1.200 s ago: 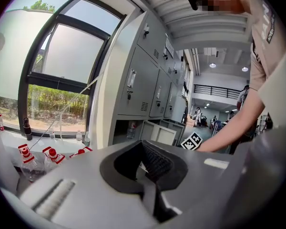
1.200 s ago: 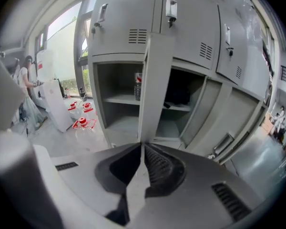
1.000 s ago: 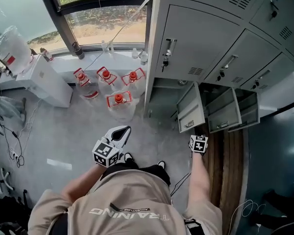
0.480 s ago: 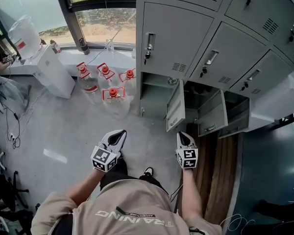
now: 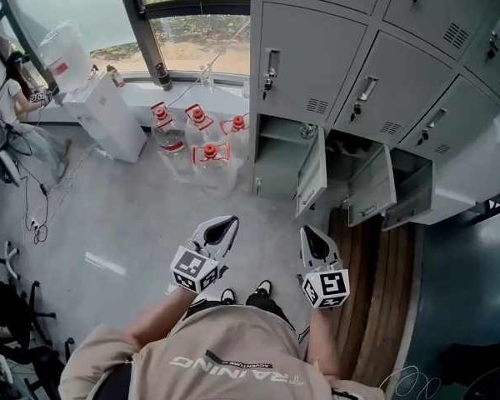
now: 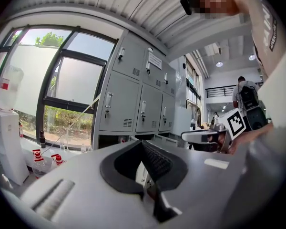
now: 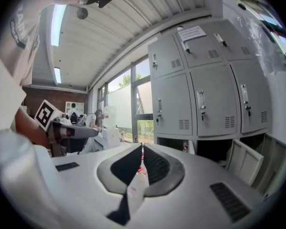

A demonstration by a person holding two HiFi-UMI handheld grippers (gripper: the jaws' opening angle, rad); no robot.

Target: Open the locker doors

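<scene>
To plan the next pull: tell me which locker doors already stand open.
The bottom-row doors, swung outward toward the floor space; the doors above are shut.

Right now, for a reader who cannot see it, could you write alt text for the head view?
Seen from above, a person in a beige shirt holds a left gripper and a right gripper, both shut and empty, before grey metal lockers whose three bottom doors stand open. By the window stand clear water bottles with red caps.

The head view looks steeply down on the lockers [image 5: 312,61]. Both gripper views face them nearly level, from lower down.
</scene>
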